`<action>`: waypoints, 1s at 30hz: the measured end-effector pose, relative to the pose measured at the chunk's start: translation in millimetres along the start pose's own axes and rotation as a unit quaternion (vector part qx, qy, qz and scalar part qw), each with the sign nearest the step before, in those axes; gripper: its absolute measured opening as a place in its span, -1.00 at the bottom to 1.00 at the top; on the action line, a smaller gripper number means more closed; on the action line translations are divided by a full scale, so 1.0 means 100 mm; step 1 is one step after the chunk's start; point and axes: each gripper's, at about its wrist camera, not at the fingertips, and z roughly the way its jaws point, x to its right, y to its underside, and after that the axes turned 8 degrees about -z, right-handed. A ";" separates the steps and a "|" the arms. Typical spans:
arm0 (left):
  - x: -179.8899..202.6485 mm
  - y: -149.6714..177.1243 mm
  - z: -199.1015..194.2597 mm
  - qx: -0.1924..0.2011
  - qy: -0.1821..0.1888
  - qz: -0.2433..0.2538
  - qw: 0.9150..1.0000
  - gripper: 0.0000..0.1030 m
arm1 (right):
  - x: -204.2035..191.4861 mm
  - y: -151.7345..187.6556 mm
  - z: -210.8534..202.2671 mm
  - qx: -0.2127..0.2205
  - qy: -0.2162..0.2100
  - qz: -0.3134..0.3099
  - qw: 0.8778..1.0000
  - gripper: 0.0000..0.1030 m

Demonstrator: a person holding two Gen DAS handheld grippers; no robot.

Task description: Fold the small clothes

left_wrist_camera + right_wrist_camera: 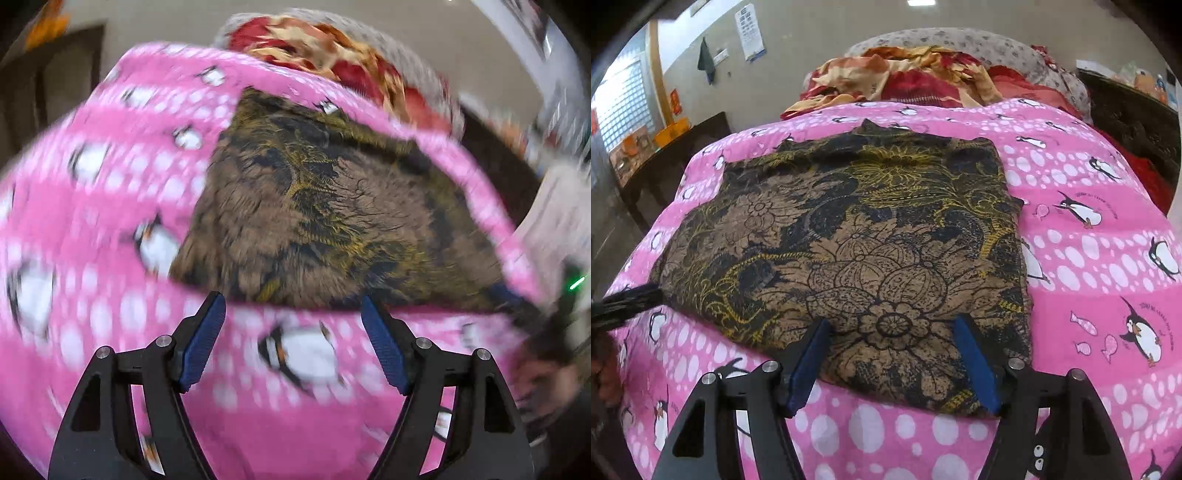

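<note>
Left wrist view: frame heavily motion-blurred. Left gripper (293, 306) has its jaws spread wide, blue pads on both fingers visible, nothing between them. Below and around it lies the pink penguin-print bedspread (110, 206). The brown floral garment (332, 206) lies flat on the bedspread, its near edge just past the fingertips; the blur makes it impossible to tell whether the tips touch the cloth. A red and yellow blanket (317, 48) is bunched at the far end of the bed. At the right edge of the garment a dark blurred shape with a blue patch shows; cannot identify it with certainty.

Right wrist view: sharp frame. Right gripper (890, 325) is wide open and grips nothing; its two fingertips stand over the near edge of the brown floral garment (849, 229), and the pads do not press on the cloth. The garment lies spread in a roughly square, flat shape in the middle of the pink penguin-print bedspread (1089, 258), black and yellow flower pattern facing up. At the garment's left corner a blurred black object (624, 301) reaches in from the frame edge. Beyond the garment: red and yellow blanket (905, 77), a grey patterned pillow (960, 40) behind it. A dark wooden table (676, 147) stands against the wall at left.
</note>
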 end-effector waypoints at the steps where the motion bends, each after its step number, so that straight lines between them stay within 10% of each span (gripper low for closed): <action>1: -0.04 0.04 -0.01 -0.009 0.012 -0.018 1.000 0.49 | -0.03 0.00 0.00 -0.001 0.005 -0.009 1.000 0.47; 10: -0.33 -0.16 0.17 -0.036 0.130 -0.166 0.977 0.77 | -0.18 -0.03 0.06 -0.018 0.033 -0.046 0.998 0.63; 16: -0.41 -0.44 0.30 -0.014 0.142 -0.240 0.960 0.80 | -0.17 -0.04 0.06 -0.019 0.033 -0.046 0.998 0.63; 22: -0.11 -0.41 0.40 -0.055 0.180 -0.169 0.968 0.82 | -0.18 -0.04 0.06 -0.018 0.032 -0.045 0.998 0.63; 27: -0.42 -0.64 0.45 -0.027 0.197 -0.247 0.948 0.62 | -0.18 -0.04 0.06 -0.018 0.032 -0.044 0.998 0.64; 30: -0.30 -0.66 0.41 -0.030 0.194 -0.194 0.961 0.62 | -0.17 -0.03 0.06 -0.017 0.030 -0.044 0.998 0.65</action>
